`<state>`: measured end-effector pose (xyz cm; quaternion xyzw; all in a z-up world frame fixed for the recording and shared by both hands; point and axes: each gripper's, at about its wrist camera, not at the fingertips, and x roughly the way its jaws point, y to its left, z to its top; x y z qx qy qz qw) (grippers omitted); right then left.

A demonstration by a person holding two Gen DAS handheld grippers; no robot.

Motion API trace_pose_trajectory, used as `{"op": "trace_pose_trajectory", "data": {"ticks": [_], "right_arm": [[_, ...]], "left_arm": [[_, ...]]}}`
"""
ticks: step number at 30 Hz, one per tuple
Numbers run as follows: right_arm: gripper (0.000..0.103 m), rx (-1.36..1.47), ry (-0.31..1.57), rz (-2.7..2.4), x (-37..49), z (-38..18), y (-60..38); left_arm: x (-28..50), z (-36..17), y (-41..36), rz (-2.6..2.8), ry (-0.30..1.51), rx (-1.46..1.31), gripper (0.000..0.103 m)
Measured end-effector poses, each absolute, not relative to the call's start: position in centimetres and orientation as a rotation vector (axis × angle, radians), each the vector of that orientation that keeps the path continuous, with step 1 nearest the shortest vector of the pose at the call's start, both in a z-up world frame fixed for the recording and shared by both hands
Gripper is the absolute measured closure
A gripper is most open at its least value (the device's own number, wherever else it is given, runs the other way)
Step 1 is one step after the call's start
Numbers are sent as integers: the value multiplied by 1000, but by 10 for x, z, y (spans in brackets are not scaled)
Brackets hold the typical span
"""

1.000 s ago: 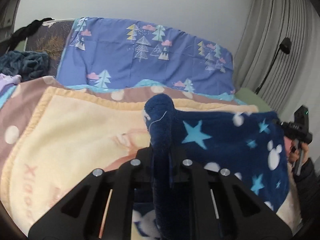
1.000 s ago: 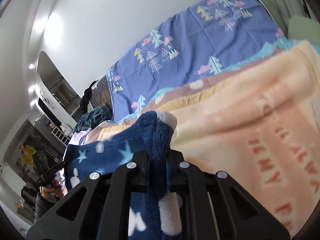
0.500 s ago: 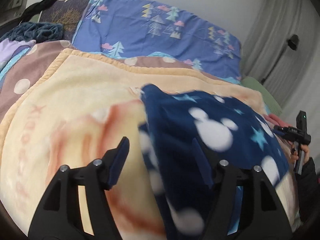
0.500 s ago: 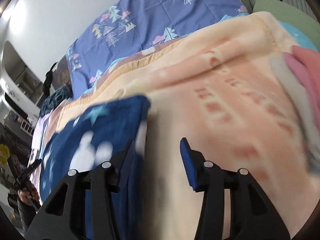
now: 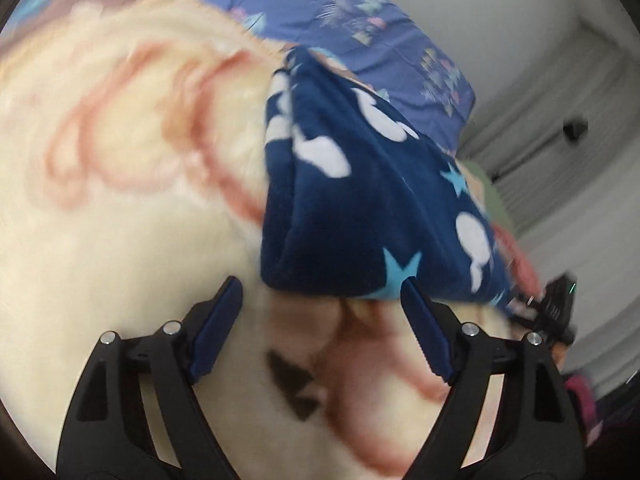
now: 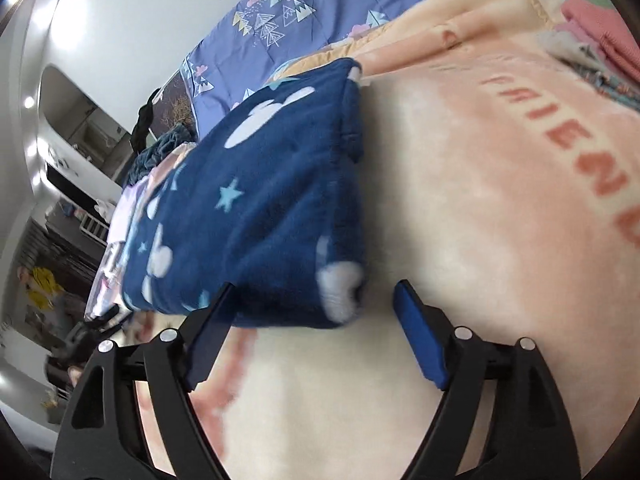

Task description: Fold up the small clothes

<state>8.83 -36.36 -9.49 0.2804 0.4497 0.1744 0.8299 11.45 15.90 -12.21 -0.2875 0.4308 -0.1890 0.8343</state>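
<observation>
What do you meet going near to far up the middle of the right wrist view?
Open right claw → navy star-print garment, folded on the peach blanket → blue tree-print bedding → white wall.

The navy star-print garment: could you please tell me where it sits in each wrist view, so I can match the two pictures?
Left wrist view: the navy star-print garment lies centre-right, just beyond the open left claw.
Right wrist view: it lies centre-left, its near edge by the open right claw.
Shared landmark: the tree-print purple sheet behind.
</observation>
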Motion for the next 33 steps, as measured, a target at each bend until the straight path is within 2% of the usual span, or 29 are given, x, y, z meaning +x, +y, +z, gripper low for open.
{"op": "trace_pose_trajectory", "data": {"ticks": [4, 8, 9, 10, 11, 13, 20, 24, 26, 27, 28, 31, 33], "right_arm": [[22, 574, 973, 402, 83, -95, -349], [22, 812, 916, 347, 109, -113, -362], [23, 864, 897, 316, 117, -118, -364], [44, 865, 881, 292, 120, -120, -363], [80, 807, 888, 296, 129, -121, -357], [83, 768, 893, 300, 131, -114, -353], [86, 607, 789, 343, 67, -33, -356], [84, 522, 868, 328, 27, -50, -344], [74, 496, 991, 318, 18, -85, -339], [70, 502, 1035, 307, 17, -100, -338], [60, 535, 1047, 296, 16, -109, -341], [57, 656, 991, 287, 10, -100, -365], [57, 615, 921, 242, 7, -84, -376]], "left_arm": [[113, -119, 156, -459, 868, -660, 18], [139, -121, 147, -453, 869, -691, 19], [147, -121, 144, -440, 864, -699, 30], [153, -120, 143, -429, 855, -704, 65], [154, -118, 143, -431, 842, -717, 70], [147, -102, 144, -454, 786, -722, 76], [93, -33, 134, -520, 701, -541, 77], [47, -46, 132, -520, 766, -458, 75], [33, -69, 135, -476, 818, -420, 68], [30, -81, 135, -399, 851, -363, 60], [28, -87, 135, -341, 868, -316, 52], [16, -66, 127, -219, 771, -167, 48], [7, -36, 116, -109, 643, -22, 38]]}}
